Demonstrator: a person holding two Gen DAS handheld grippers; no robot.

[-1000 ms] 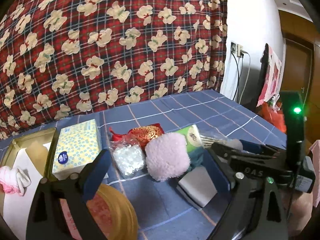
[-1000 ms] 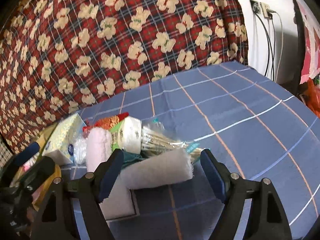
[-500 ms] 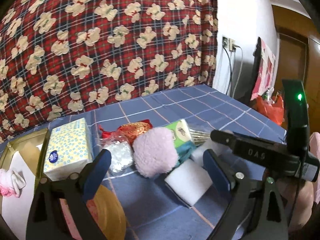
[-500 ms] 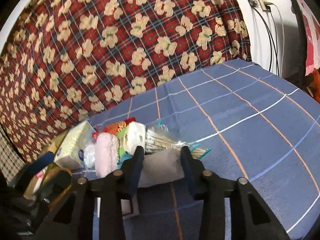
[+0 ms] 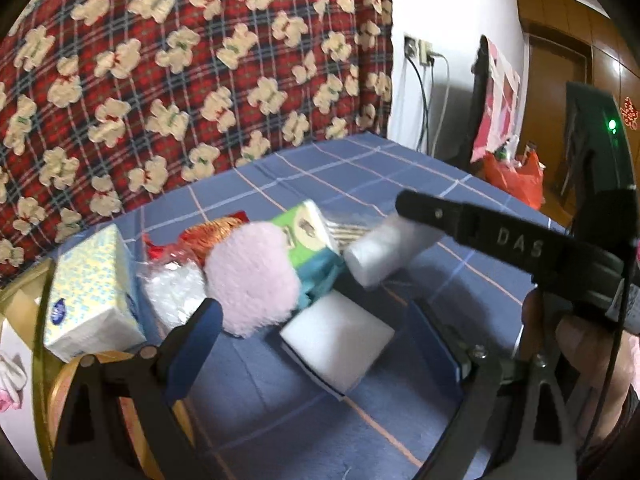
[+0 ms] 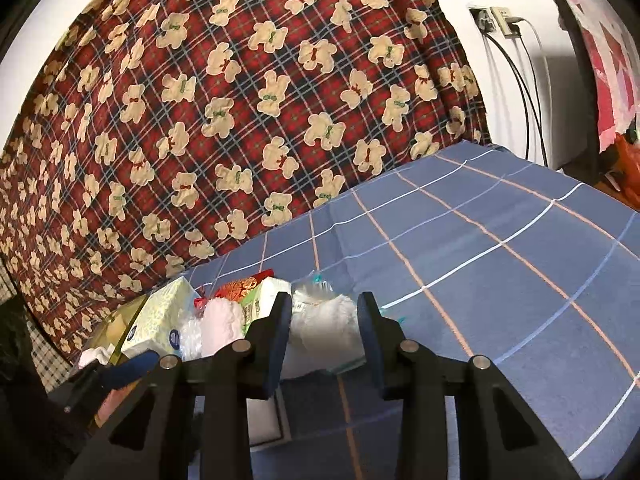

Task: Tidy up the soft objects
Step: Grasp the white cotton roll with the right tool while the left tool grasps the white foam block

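My right gripper [image 6: 325,326] is shut on a white foam sponge [image 6: 322,330] and holds it above the blue checked cloth; in the left wrist view the sponge [image 5: 382,250] hangs lifted under the right gripper's black finger [image 5: 448,216]. My left gripper [image 5: 320,328] is open and empty, just above a flat white sponge block [image 5: 338,336]. Beyond it lie a pink fluffy puff [image 5: 252,280], a green tissue pack [image 5: 306,234], a clear bag of white bits [image 5: 174,290], a red-gold pouch [image 5: 208,234] and a yellow tissue box [image 5: 90,286].
A gold tin tray [image 5: 18,300] with a pink-white cloth [image 5: 10,380] sits at the far left. A round yellow lid [image 5: 116,400] lies under my left finger. A teddy-bear plaid blanket [image 6: 240,100] backs the table. Cables [image 5: 424,92] hang at the right wall.
My right gripper closed on the white foam sponge and lifted it off the table. My left gripper stayed open and shifted slightly closer to the flat sponge block.
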